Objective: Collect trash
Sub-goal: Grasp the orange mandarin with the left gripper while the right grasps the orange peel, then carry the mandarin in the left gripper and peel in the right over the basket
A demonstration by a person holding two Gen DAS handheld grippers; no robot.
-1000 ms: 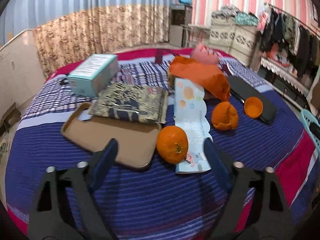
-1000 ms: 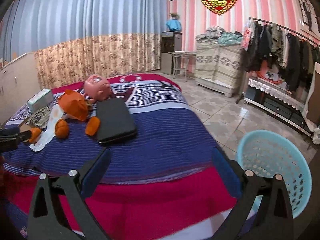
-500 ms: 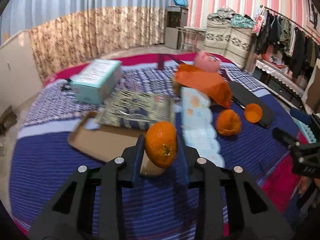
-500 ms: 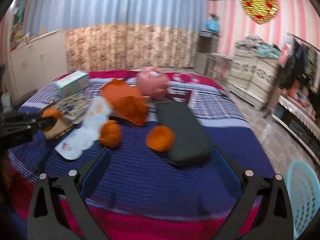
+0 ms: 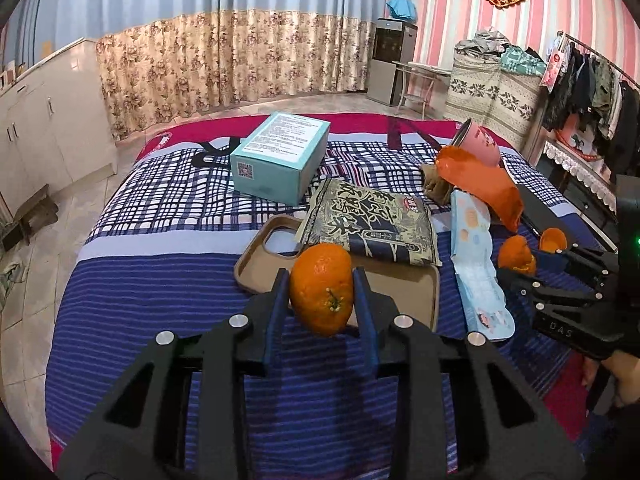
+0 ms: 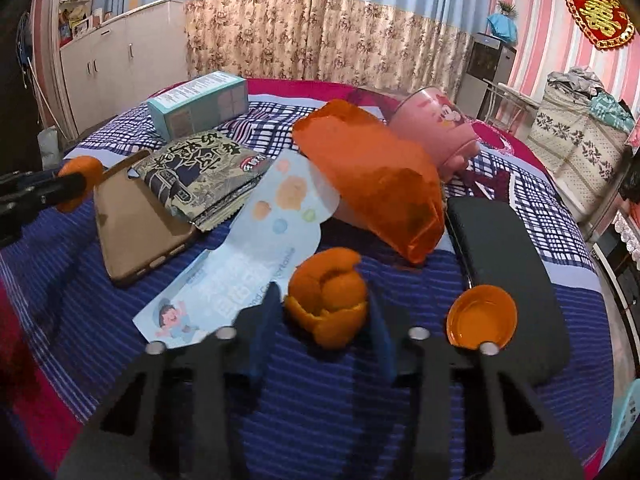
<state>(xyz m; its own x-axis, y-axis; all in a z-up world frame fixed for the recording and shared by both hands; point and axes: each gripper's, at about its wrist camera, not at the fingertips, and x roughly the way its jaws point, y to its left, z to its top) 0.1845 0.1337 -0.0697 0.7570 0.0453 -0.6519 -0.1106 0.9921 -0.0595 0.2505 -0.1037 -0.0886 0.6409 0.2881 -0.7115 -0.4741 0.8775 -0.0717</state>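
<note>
On the bed, just in front of the brown phone case (image 5: 336, 276), my left gripper (image 5: 322, 296) clamps a whole orange (image 5: 321, 289) while my right gripper (image 6: 326, 316), jaws apart, straddles the orange peel (image 6: 328, 306), which could crumple and slip free when squeezed.

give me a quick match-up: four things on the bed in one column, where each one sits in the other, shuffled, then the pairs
Things
1. whole orange
2. orange peel
3. teal box
4. orange cap

Places
A. on the black case
B. between the jaws of the left gripper
C. between the open jaws of the right gripper
D. on the plaid part of the bedspread

Pairs: 1-B, 2-C, 3-D, 4-A
</note>
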